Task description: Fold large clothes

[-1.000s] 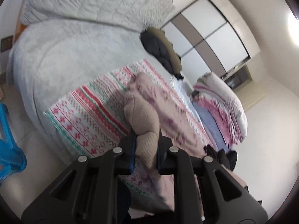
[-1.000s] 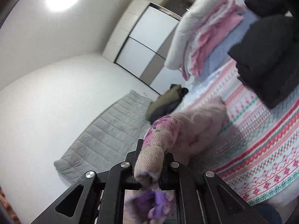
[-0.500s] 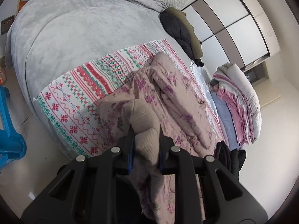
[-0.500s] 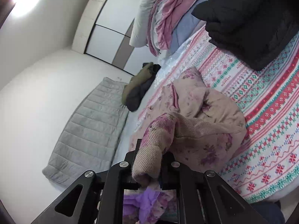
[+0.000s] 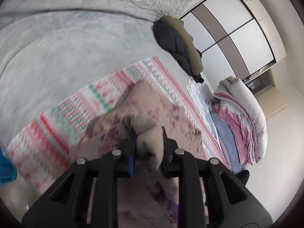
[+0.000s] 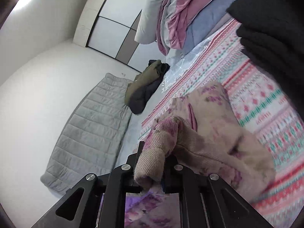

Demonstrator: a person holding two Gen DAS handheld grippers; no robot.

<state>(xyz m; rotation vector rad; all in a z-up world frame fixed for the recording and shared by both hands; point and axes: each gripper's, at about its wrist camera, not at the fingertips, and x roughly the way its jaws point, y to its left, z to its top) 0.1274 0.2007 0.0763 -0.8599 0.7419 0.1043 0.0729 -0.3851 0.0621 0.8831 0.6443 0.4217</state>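
Observation:
A beige garment with purple flowers (image 5: pixel 152 102) lies on the patterned red, white and green blanket (image 5: pixel 79 110) on the bed. My left gripper (image 5: pixel 149 142) is shut on a bunched beige edge of the garment. In the right wrist view the same garment (image 6: pixel 212 125) spreads over the blanket (image 6: pixel 266 98). My right gripper (image 6: pixel 152 163) is shut on another knitted edge of it. Both edges are held just above the bed, and the cloth drapes from the jaws down to the blanket.
A grey bedspread (image 5: pixel 66 43) covers the bed, with a quilted grey headboard pad (image 6: pixel 91 133). A dark and olive jacket (image 5: pixel 180 45) lies farther back. A stack of folded bedding (image 5: pixel 241 121) and black clothes (image 6: pixel 271 30) sit at the bed's far end. A blue stool (image 5: pixel 5 172) stands at left.
Both grippers have come down towards the bed with the garment's edges. The garment has spread out flatter on the blanket. The views are blurred from motion.

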